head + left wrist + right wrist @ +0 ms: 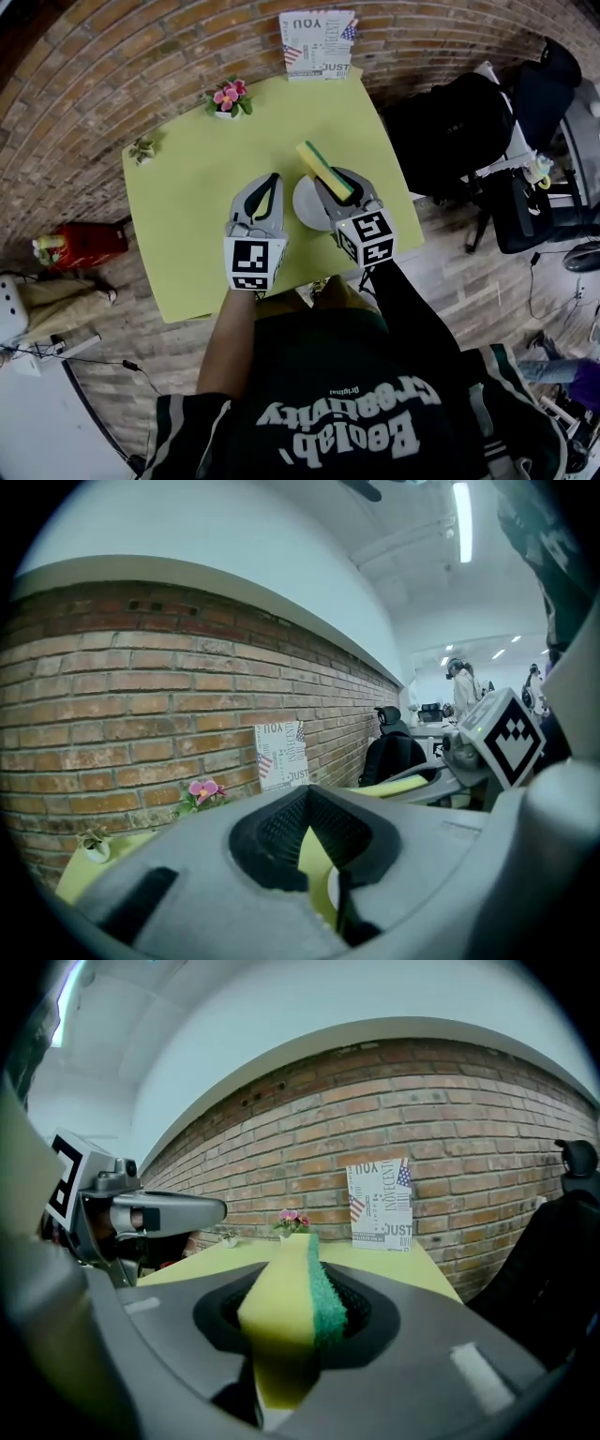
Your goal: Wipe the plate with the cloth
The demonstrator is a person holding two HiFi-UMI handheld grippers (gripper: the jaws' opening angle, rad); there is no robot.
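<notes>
Right tool [292,1302]: clenched on a sponge [323,169], yellow foam with a green scouring face. Grasped at its near end, set on edge, green face to the right.

Sponge long axis: pointing forward, toward the brick wall [450,1147], free end jutting past the jaws.

Plate [307,208]: white, round, flat on the yellow-green worktop [187,216], towards its front edge. Right part covered in the head view by the right tool and sponge.

Key relation: plate directly beneath the right tool, sponge held about level above it rather than laid flat. Contact with the plate not determinable. Plate absent from the right gripper view, so judged to lie below that camera's line of sight.

Left tool [309,844]: released, pads a narrow gap apart. Nothing between them but a strip of worktop and what looks like a sliver of plate rim seen through. Positioned just beside the plate on its left, apart from it.

Nearer tool: right, already over the plate.

Coming move, as judged: free end of the sponge tipped down onto the plate, then swept across. Left tool well placed to steady the rim if needed.

Wiping: judged not yet begun.
</notes>
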